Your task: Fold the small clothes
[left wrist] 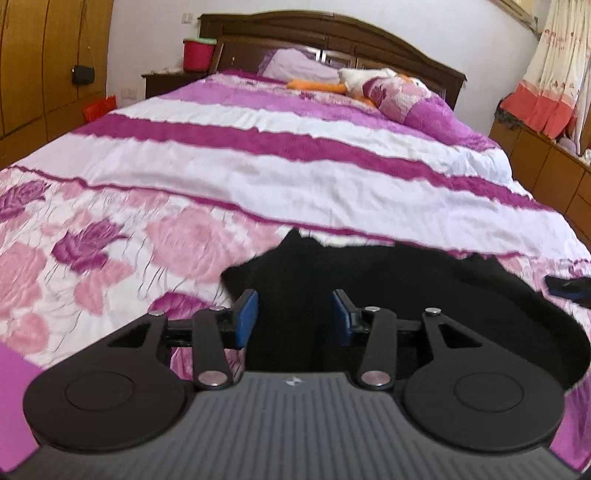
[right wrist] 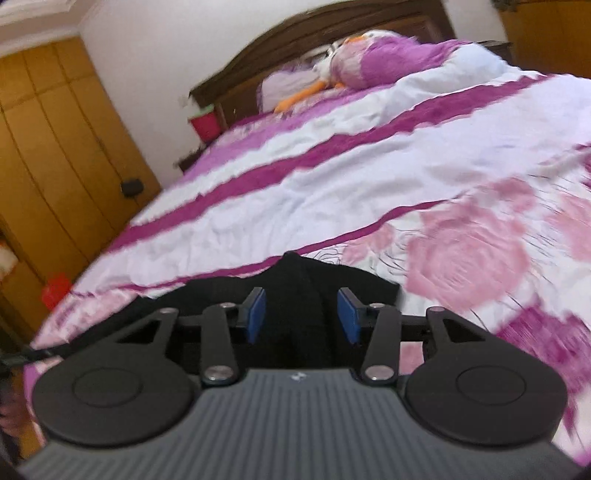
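Note:
A small black garment [left wrist: 406,280] lies on the pink and purple bedspread [left wrist: 258,166] at the near end of the bed. My left gripper [left wrist: 294,314] stands over its left part, with black cloth between the blue pads [left wrist: 246,317], which stand apart. The garment also shows in the right wrist view [right wrist: 295,291]. My right gripper [right wrist: 302,314] is over its right part, a ridge of black cloth between its spread blue pads [right wrist: 256,314]. Whether either grips the cloth is unclear.
A stuffed duck [left wrist: 354,83] and pillows lie at the headboard [left wrist: 332,33]. A red bucket [left wrist: 197,53] stands on the nightstand. Wooden wardrobes [right wrist: 55,129] line the left wall; a low cabinet [left wrist: 546,158] and curtain are on the right. A dark item [left wrist: 569,288] lies at the bed's right edge.

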The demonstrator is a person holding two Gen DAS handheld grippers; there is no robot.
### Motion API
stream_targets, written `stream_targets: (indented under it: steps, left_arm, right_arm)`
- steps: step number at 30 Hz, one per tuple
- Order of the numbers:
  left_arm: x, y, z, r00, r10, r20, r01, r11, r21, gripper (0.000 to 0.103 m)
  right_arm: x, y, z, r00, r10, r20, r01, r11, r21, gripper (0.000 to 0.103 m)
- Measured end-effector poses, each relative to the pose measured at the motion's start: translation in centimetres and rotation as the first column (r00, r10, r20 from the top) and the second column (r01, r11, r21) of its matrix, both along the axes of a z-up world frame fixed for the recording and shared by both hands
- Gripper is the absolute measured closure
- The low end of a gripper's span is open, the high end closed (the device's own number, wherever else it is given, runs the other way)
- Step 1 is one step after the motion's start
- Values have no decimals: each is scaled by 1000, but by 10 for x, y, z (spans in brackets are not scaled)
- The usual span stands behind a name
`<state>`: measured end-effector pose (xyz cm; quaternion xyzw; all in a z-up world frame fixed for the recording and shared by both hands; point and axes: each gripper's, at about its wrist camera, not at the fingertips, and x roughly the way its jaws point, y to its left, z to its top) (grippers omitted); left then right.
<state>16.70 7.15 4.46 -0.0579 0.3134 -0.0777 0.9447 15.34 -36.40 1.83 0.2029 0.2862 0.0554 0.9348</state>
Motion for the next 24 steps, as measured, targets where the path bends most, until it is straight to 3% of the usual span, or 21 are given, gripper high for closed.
stream_targets:
  steps: [4,6,9,12,14,18,22,24]
  left_arm:
    - [13,-12,-4,999,-2,39,2,1000,5,53]
    - [20,-19,-9,998,-14,60,13,1000,10,53]
    - [33,-26,-21,996,-30,83,29,999,14,53]
    - [55,-33,-42,998,2,56,-5,999,48,53]
    - [72,-36,-60,999,40,30,-42,995,90,53]
    - [86,-34,-79,998,51,35,-54,994,98,49]
    - [87,-32,-79,999,39,37,-43,993,106,48]
    - [86,-30,-76,999,40,31,-43,995,93,48]
  right_arm:
    - [38,11,-23,995,27,-92,-30,999,-28,60]
    - [45,15,-30,993,57,-103,-60,998,-27,94]
    - [36,13,-21,999,41,-9,-41,999,-29,96]
    - [32,9,-13,997,-45,64,52,992,-112,96]
    - [41,8,-22,998,-49,25,52,988,-148,96]
    - [55,15,-48,999,-45,-22,39,977,-211,95]
    - [53,10,-49,998,-54,-14,51,985,-167,95]
    - [46,1,-45,998,-64,-8,62,991,-119,85]
